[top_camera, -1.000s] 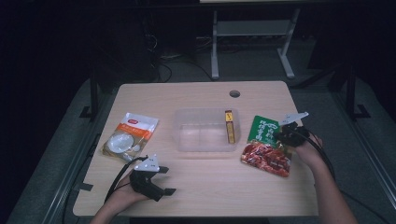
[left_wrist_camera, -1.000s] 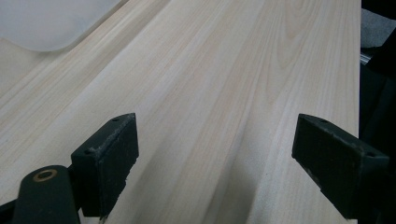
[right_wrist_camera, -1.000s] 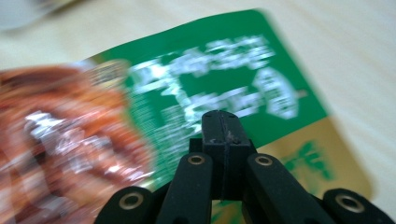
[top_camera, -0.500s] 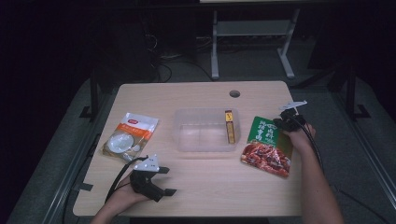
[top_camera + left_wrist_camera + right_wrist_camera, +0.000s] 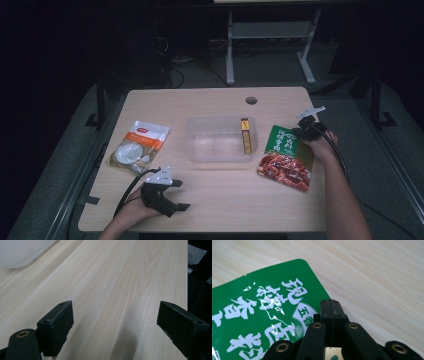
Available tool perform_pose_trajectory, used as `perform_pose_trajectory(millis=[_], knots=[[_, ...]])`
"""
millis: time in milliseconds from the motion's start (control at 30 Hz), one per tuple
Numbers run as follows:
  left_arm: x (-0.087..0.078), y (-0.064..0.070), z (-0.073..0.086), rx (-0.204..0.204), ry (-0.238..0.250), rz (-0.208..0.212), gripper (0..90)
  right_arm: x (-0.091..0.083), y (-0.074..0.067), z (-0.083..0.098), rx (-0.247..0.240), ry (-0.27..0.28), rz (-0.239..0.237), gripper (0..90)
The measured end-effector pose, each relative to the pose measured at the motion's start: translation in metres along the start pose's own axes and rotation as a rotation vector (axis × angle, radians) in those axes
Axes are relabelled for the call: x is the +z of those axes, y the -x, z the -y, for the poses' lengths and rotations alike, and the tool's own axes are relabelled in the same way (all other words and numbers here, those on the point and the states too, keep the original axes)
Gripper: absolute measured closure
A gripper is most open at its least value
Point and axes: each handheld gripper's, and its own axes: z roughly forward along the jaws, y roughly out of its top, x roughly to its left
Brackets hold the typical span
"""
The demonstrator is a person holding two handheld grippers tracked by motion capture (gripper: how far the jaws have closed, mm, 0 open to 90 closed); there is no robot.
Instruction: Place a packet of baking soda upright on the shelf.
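the right gripper (image 5: pixel 330 305) covers part of the green pouch (image 5: pixel 262 315), so a pinch cannot be told; the pouch's left side is cut off. the clear tub (image 5: pixel 17 252) is blurred and cropped.

Two pouches (image 5: pixel 286 157) (image 5: pixel 138 146); one clear tub (image 5: pixel 220 139); one box (image 5: pixel 245 135).

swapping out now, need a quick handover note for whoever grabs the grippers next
Right gripper: jaws shut, at the far right edge of the green and red packet. Whether the edge is pinched between them I cannot tell; the packet lies flat on the table.
Left gripper: jaws wide open, nothing between them, resting near the front left of the table.
Clear container: mid-table, holding one yellow box at its right end.
Orange and white packet: left of the container, untouched.
Done: yellow box is in the container.
Left, probably: both packets into the container.
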Motion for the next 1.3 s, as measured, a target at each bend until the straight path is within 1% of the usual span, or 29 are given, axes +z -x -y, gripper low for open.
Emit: perform_pose_trajectory(millis=[33, 100, 233, 267, 300, 467, 500, 533, 600, 633, 733, 767, 833, 900, 1000, 1033, 1100, 1133, 1167, 1200, 1233, 1267, 1300], knots=[[0.000, 0.000, 0.000, 0.002, -0.002, 0.000, 13.3, -0.002, -0.003, -0.001, -0.015, -0.025, -0.005, 90.0], [-0.001, 0.000, 0.001, 0.001, -0.002, 0.000, 13.3, -0.002, -0.004, -0.002, -0.022, -0.030, -0.008, 90.0], [-0.001, 0.000, 0.001, 0.002, 0.002, 0.001, 13.3, -0.008, -0.010, 0.001, -0.037, -0.052, -0.046, 90.0], [-0.002, 0.000, 0.000, 0.004, 0.002, 0.000, 13.3, -0.008, -0.010, 0.001, -0.037, -0.052, -0.046, 90.0], [-0.002, 0.001, 0.000, 0.007, 0.000, -0.001, 13.3, -0.010, -0.011, 0.002, -0.049, -0.056, -0.049, 90.0], [-0.002, 0.002, 0.000, 0.004, 0.000, -0.002, 13.3, -0.019, -0.020, 0.009, -0.073, -0.077, -0.080, 90.0], [-0.002, 0.002, 0.000, 0.002, 0.001, -0.001, 13.3, -0.021, -0.021, 0.010, -0.080, -0.083, -0.083, 90.0], [-0.002, 0.002, 0.000, 0.007, -0.002, 0.001, 13.3, -0.025, -0.024, 0.013, -0.099, -0.098, -0.090, 90.0], [-0.002, 0.002, 0.000, 0.009, -0.002, 0.002, 13.3, -0.028, -0.027, 0.015, -0.109, -0.104, -0.090, 90.0], [-0.002, 0.003, 0.000, 0.007, 0.000, 0.003, 13.3, -0.032, -0.031, 0.020, -0.118, -0.105, -0.100, 90.0], [-0.002, 0.004, -0.001, 0.007, 0.002, 0.002, 13.3, -0.037, -0.035, 0.024, -0.129, -0.113, -0.108, 90.0], [-0.001, 0.004, -0.001, 0.005, 0.002, 0.002, 13.3, -0.042, -0.040, 0.028, -0.149, -0.122, -0.113, 90.0], [-0.001, 0.004, -0.001, 0.006, 0.003, 0.004, 13.3, -0.045, -0.042, 0.031, -0.156, -0.120, -0.116, 90.0], [-0.001, 0.004, -0.001, 0.009, 0.000, 0.006, 13.3, -0.053, -0.049, 0.038, -0.168, -0.125, -0.137, 90.0], [-0.001, 0.005, -0.001, 0.008, 0.001, 0.005, 13.3, -0.060, -0.055, 0.046, -0.174, -0.128, -0.153, 90.0], [-0.001, 0.005, -0.001, 0.009, 0.001, 0.006, 13.3, -0.060, -0.055, 0.046, -0.174, -0.128, -0.153, 90.0], [-0.001, 0.005, -0.001, 0.007, 0.000, 0.004, 13.3, -0.067, -0.062, 0.053, -0.183, -0.123, -0.175, 90.0], [-0.001, 0.005, -0.001, 0.007, 0.000, 0.004, 13.3, -0.067, -0.062, 0.053, -0.183, -0.123, -0.175, 90.0], [-0.001, 0.005, -0.001, 0.009, -0.002, 0.004, 13.3, -0.072, -0.068, 0.058, -0.184, -0.120, -0.191, 90.0], [-0.001, 0.005, -0.002, 0.008, -0.002, 0.004, 13.3, -0.072, -0.068, 0.058, -0.184, -0.120, -0.191, 90.0], [-0.001, 0.005, -0.002, 0.007, -0.001, 0.004, 13.3, -0.074, -0.070, 0.060, -0.189, -0.113, -0.202, 90.0], [0.000, 0.005, -0.002, 0.009, -0.003, 0.004, 13.3, -0.078, -0.077, 0.064, -0.190, -0.114, -0.228, 90.0], [0.000, 0.005, -0.002, 0.008, -0.002, 0.005, 13.3, -0.080, -0.081, 0.065, -0.195, -0.113, -0.243, 90.0]])
